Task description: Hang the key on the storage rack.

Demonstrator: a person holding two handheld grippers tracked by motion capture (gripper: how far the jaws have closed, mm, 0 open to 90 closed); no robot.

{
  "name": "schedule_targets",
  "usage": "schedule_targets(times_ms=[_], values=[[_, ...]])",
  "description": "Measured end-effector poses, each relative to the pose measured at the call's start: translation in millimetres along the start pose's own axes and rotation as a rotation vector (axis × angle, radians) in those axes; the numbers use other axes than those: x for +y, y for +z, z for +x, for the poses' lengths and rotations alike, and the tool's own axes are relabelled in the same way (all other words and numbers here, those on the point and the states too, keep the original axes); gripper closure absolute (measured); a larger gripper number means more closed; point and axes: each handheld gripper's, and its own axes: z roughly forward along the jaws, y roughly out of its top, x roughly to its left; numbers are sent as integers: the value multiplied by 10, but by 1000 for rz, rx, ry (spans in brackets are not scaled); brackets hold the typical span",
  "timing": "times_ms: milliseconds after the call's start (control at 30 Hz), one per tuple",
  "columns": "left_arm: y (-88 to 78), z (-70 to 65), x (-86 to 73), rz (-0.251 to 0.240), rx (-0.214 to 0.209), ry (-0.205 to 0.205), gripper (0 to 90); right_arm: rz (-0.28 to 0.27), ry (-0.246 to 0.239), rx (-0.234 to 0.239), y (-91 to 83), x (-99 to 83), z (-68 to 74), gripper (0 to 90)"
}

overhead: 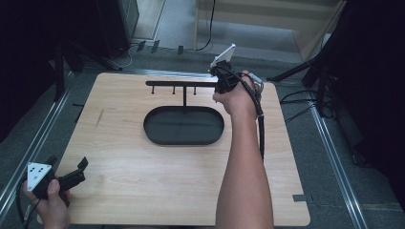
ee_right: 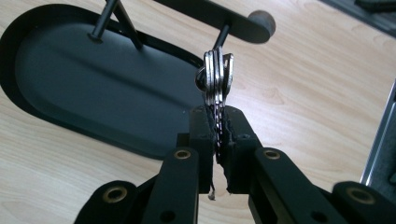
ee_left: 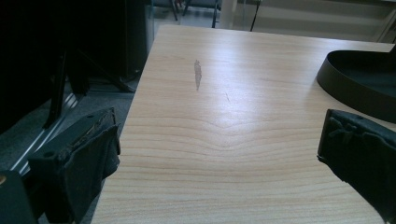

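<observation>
A black key stand rises from an oval black tray (overhead: 184,125) mid-table, with a horizontal bar (overhead: 181,84) carrying small hooks. My right gripper (overhead: 220,81) is at the bar's right end, shut on a bunch of silver keys (ee_right: 215,81). In the right gripper view the keys stand upright between the closed jaws, right below a hook (ee_right: 223,35) near the bar's rounded end (ee_right: 260,21); whether the ring is on the hook is unclear. My left gripper (overhead: 79,171) rests at the table's near left corner, jaws wide apart, with nothing between its pads (ee_left: 95,158).
The wooden table (overhead: 143,181) has a dark scuff mark (ee_left: 197,74) near its left side. Metal rails run along both sides on the floor, and dark stands and cables sit beyond the far and right edges.
</observation>
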Motion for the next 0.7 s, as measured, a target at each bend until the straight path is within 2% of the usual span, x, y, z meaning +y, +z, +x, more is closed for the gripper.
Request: schedule_targets(times_ms=[100, 700], values=[[1, 1, 0, 0, -1, -2, 0, -10, -16, -4, 5, 3, 9, 838], [1, 0, 0, 0, -1, 0, 0, 17, -22, 19, -34, -25, -14, 838]])
